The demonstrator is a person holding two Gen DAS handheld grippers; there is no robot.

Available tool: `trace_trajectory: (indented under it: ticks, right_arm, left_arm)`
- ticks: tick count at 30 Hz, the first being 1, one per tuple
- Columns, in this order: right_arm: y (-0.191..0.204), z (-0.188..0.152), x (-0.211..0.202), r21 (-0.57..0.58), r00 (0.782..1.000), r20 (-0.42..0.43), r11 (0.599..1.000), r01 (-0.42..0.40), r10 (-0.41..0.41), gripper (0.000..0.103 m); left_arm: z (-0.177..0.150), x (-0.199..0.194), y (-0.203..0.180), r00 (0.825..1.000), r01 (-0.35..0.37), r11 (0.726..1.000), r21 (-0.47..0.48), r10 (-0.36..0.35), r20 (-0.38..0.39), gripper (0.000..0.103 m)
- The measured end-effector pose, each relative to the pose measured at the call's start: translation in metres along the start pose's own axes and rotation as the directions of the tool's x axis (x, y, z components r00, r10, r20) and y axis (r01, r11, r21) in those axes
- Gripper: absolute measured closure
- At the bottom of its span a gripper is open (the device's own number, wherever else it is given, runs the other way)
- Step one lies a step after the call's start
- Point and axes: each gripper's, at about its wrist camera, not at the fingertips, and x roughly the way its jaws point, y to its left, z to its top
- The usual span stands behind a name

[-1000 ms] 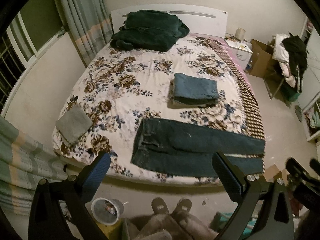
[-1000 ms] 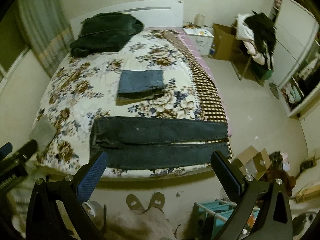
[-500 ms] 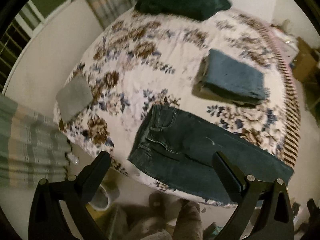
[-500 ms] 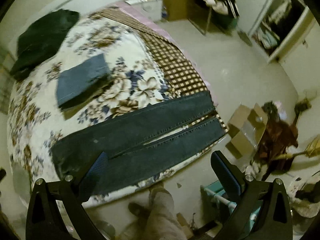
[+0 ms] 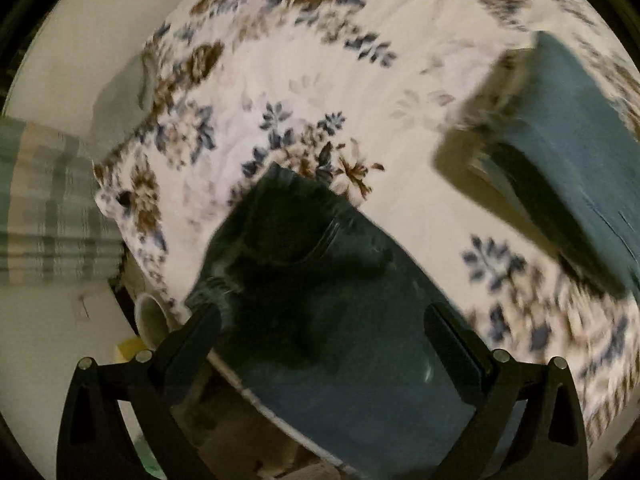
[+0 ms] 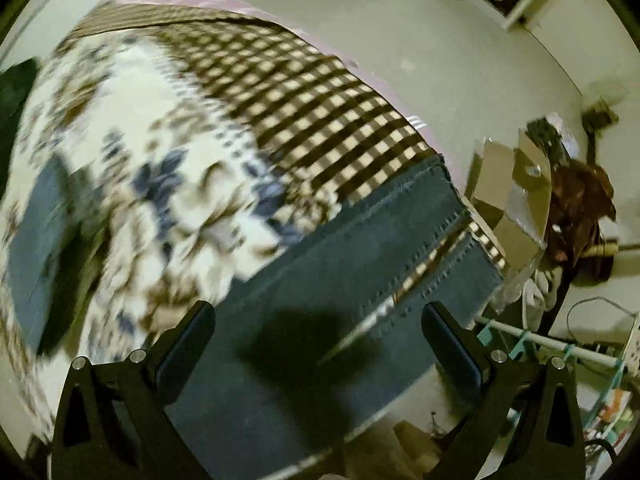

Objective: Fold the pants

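Bedroom, dim light; floral bedspread [image 5: 304, 80] covers the bed, with a brown checked blanket [image 6: 320, 92] along its far side. Both views motion-blurred.

Dark jeans [image 5: 352, 320] lie flat along the near edge of the bedspread, legs side by side, a narrow gap between them showing the checked blanket near the hems [image 6: 452, 216]. Folded blue garment [image 5: 568, 168] sits further in on the bedspread, apart from the jeans. Cardboard box [image 6: 516, 196] on the floor just past the hem end.

Change over the last second: both cameras went from a high view of the whole bed to a low, close one. Left view now fills with the waistband and pocket; right view with the lower legs and hems. Reads as both grippers dropping to opposite ends of the jeans for the first grasp. No fold made yet.

Left gripper [image 5: 320, 330]: jaws spread wide, nothing between them, poised over the waist end; contact with denim not clear.

Right gripper [image 6: 318, 328]: jaws spread wide, nothing held, above the lower legs short of the hems; its shadow falls on the denim.
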Motion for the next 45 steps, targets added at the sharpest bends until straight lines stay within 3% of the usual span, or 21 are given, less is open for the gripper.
trace_trajectory:
  ticks: [7,13,14,15,16,19,22,24,25,31,36,40,44,45]
  right_arm:
    - [-0.012,0.041,0.112,0.126,0.989,-0.141,0.99,0.057,-0.039,0.0]
    - [-0.016,0.047,0.158,0.187,0.975,-0.219,0.98,0.066,-0.024,0.0]
    - [-0.017,0.048,0.164,0.197,0.974,-0.227,0.978,0.071,-0.025,0.0]
    - [-0.018,0.049,0.167,0.204,0.973,-0.23,0.976,0.071,-0.023,0.004]
    - [-0.019,0.048,0.17,0.21,0.972,-0.235,0.975,0.074,-0.023,0.006]
    - [-0.027,0.047,0.176,0.234,0.971,-0.24,0.969,0.084,-0.027,0.025]
    - [-0.036,0.045,0.176,0.242,0.976,-0.217,0.968,0.062,-0.008,0.058]
    - [-0.038,0.044,0.172,0.234,0.981,-0.192,0.972,0.027,0.019,0.087]
    - [-0.039,0.045,0.167,0.226,0.983,-0.183,0.974,0.024,0.019,0.089]
    - [-0.045,0.028,0.122,0.215,0.992,-0.09,0.975,-0.063,0.084,0.094]
    - [-0.076,0.003,0.067,0.201,0.983,0.001,0.963,-0.18,0.183,0.095]
    - [-0.093,-0.014,0.016,0.153,0.952,0.116,0.942,-0.299,0.283,0.096]
    - [-0.118,-0.043,-0.017,0.046,0.888,0.267,0.916,-0.399,0.374,0.096]
    - [-0.121,-0.05,-0.019,0.037,0.883,0.279,0.915,-0.402,0.377,0.096]
  left_arm:
    - [0.038,0.099,-0.029,0.993,-0.06,0.995,-0.078,0.052,-0.106,0.0]
    - [0.048,0.137,-0.033,0.99,-0.073,0.993,-0.095,0.061,-0.131,0.002]
    - [0.049,0.14,-0.035,0.99,-0.068,0.994,-0.089,0.057,-0.125,0.006]
    - [0.049,0.14,-0.035,0.992,-0.061,0.995,-0.083,0.052,-0.115,0.025]
    - [0.049,0.139,-0.035,0.994,-0.044,0.996,-0.079,0.036,-0.1,0.051]
    - [0.049,0.137,-0.029,0.997,-0.015,0.996,-0.085,0.009,-0.077,0.071]
    - [0.044,0.13,-0.012,0.995,0.079,0.988,-0.135,-0.085,-0.042,0.081]
    - [0.04,0.122,0.0,0.991,0.131,0.979,-0.158,-0.135,-0.017,0.088]
    - [0.038,0.118,0.005,0.988,0.153,0.974,-0.167,-0.157,-0.009,0.089]
    - [0.025,0.089,0.052,0.944,0.329,0.918,-0.224,-0.328,0.039,0.091]
    - [0.018,0.07,0.098,0.882,0.466,0.84,-0.279,-0.466,0.07,0.091]
    - [0.003,0.056,0.114,0.841,0.539,0.802,-0.256,-0.531,0.107,0.091]
    - [-0.021,0.047,0.141,0.799,0.601,0.774,-0.198,-0.581,0.156,0.091]
    - [-0.031,0.048,0.15,0.793,0.609,0.771,-0.185,-0.586,0.166,0.091]
